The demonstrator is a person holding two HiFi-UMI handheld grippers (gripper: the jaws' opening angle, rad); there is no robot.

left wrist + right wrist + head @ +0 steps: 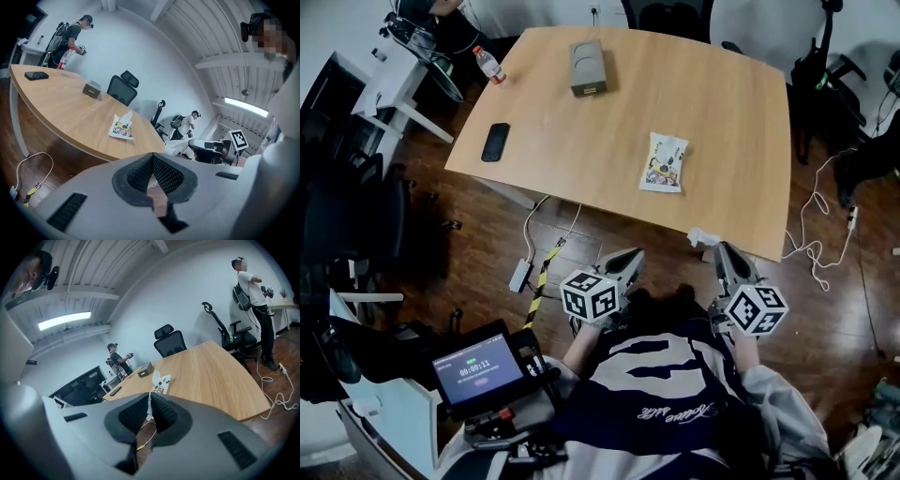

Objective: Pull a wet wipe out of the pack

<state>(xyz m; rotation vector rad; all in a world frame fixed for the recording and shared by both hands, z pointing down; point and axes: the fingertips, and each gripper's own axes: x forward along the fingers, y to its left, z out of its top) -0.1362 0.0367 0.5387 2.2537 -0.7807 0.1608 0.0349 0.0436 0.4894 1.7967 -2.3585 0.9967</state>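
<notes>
A curved wooden table [609, 141] fills the middle. On its left part lies a black phone [495, 142]; a clear bottle with a red label [490, 65] is at the far left corner, and a grey box [588, 67] sits near the far edge. On the dark wood floor, a white cable [814, 246] loops at the right and a power strip [521, 275] lies under the table's near left edge. A small screen [477, 368] glows near left.

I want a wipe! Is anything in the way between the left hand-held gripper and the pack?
Nothing visible: only bare table lies between the left hand-held gripper and the pack. The phone sits off to the side.
</notes>
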